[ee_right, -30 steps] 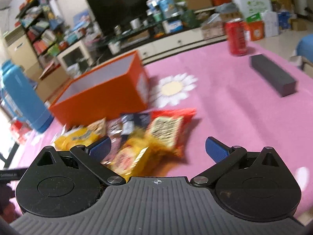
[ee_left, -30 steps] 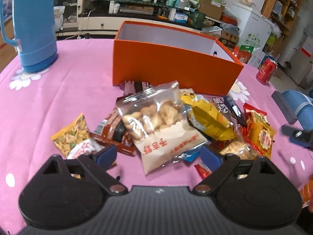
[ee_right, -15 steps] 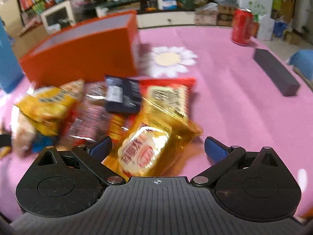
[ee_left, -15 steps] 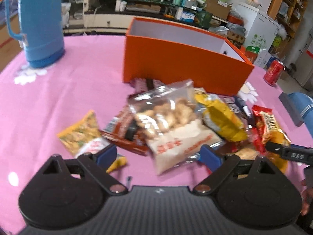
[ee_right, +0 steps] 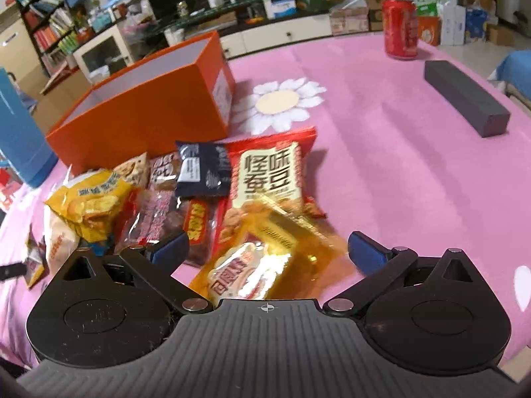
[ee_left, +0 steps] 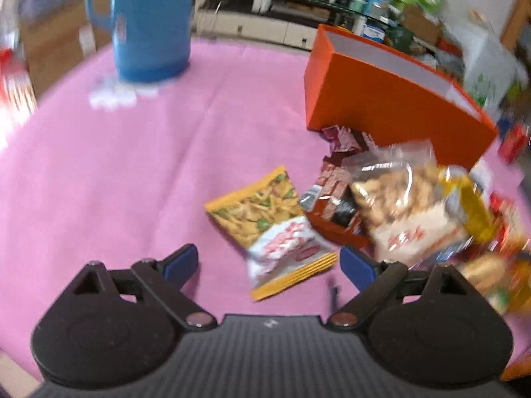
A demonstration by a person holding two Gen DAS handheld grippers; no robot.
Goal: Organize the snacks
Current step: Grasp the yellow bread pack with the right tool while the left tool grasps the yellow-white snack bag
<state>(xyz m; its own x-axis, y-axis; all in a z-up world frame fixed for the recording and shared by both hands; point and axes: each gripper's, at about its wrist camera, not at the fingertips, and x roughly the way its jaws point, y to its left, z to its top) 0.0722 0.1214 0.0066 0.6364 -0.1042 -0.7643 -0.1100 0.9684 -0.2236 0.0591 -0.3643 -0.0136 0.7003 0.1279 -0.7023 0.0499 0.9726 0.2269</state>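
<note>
A pile of snack packets lies on the pink tablecloth in front of an open orange box, which also shows in the right wrist view. My left gripper is open and empty, just before a yellow and white chip packet. A clear bag of biscuits lies to its right. My right gripper is open, its fingers on either side of a golden packet. A red and cream packet and a dark blue packet lie beyond it.
A blue thermos stands at the back left of the table. A red soda can and a dark grey block are on the right side. Shelves and clutter lie beyond the table.
My left gripper has swung left, so the chip packet now sits between its fingers and the biscuit bag is off to the right. My right gripper has moved in over the golden packet.
</note>
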